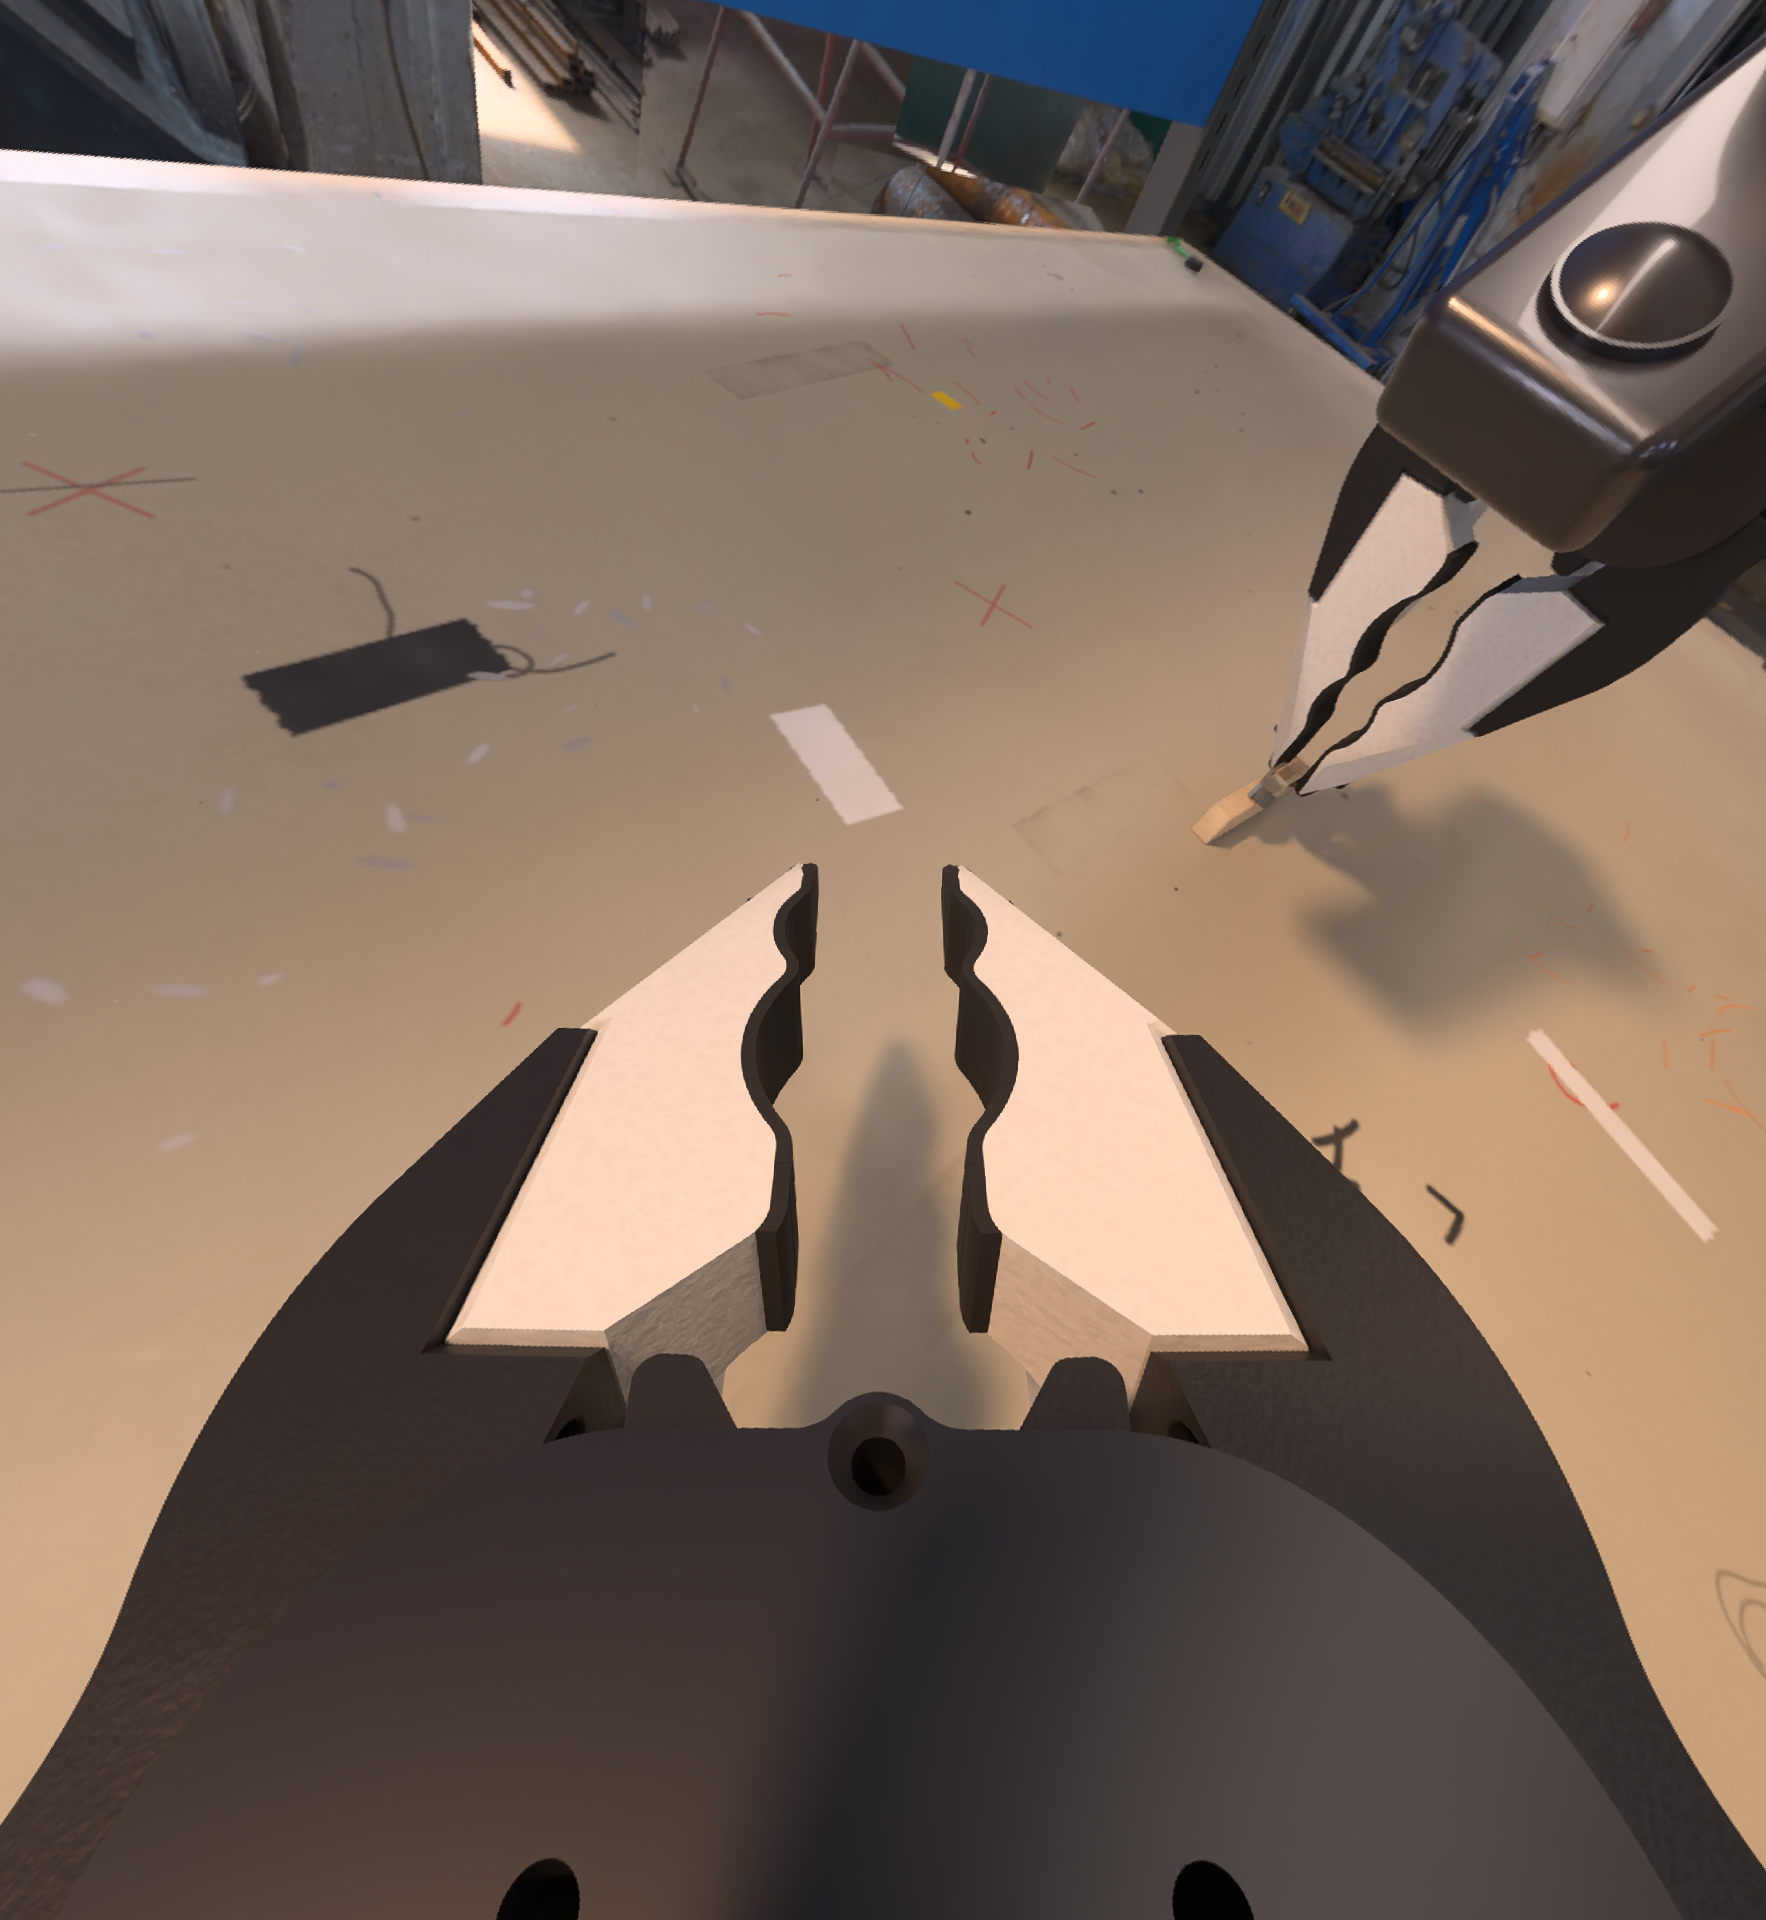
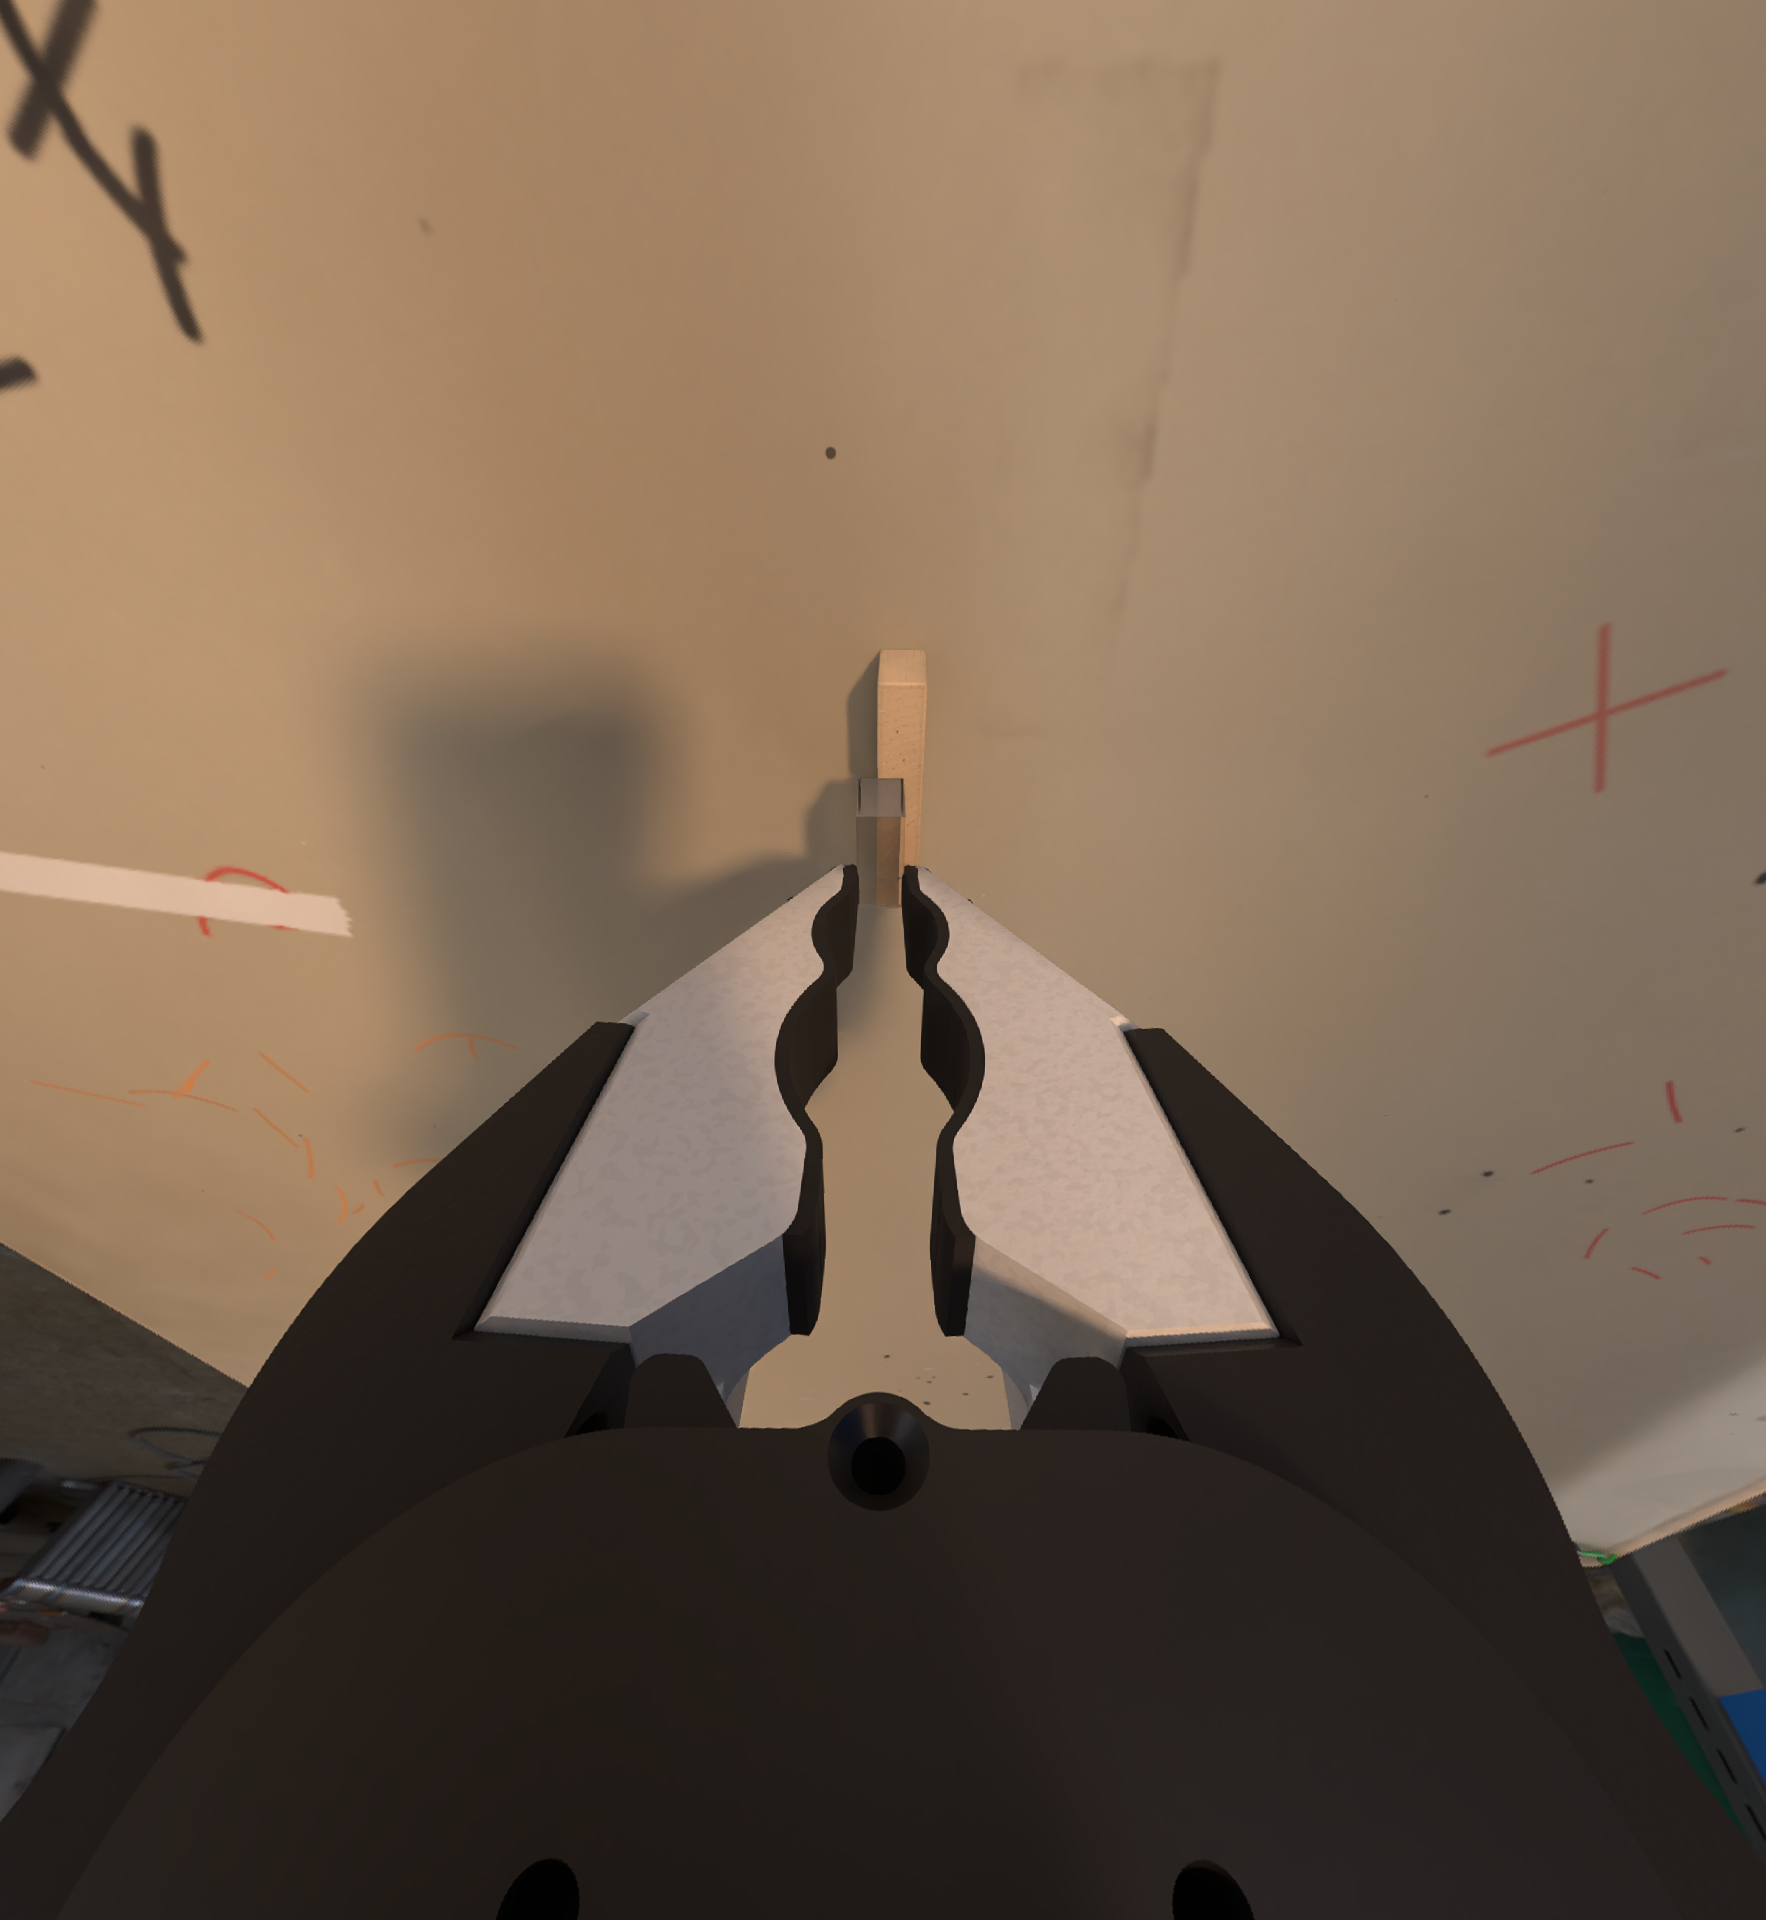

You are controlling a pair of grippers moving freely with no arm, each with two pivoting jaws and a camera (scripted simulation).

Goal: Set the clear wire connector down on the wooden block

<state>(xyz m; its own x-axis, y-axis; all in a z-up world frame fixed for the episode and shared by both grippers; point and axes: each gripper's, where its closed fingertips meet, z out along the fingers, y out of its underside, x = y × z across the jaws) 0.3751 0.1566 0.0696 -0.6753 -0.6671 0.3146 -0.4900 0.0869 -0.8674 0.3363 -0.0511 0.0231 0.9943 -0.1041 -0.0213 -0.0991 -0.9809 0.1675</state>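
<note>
A small pale wooden block (image 2: 902, 727) lies on the tan table; it also shows in the left wrist view (image 1: 1230, 819). My right gripper (image 2: 879, 883) points down at the block's near end, its fingers nearly together around the clear wire connector (image 2: 880, 831). The connector sits low at the fingertips, against the top of the block's end, also seen in the left wrist view (image 1: 1286, 777). There the right gripper (image 1: 1292, 781) stands at the far right. My left gripper (image 1: 879, 883) is open and empty, hovering over bare table to the left of the block.
The table (image 1: 546, 935) carries flat marks only: a black tape patch (image 1: 375, 675), white tape strips (image 1: 835, 764) (image 2: 157, 891), red crosses (image 2: 1601, 709) and black scribbles. Its far edge (image 1: 650, 203) meets a workshop background. A table edge shows at lower right (image 2: 1689, 1496).
</note>
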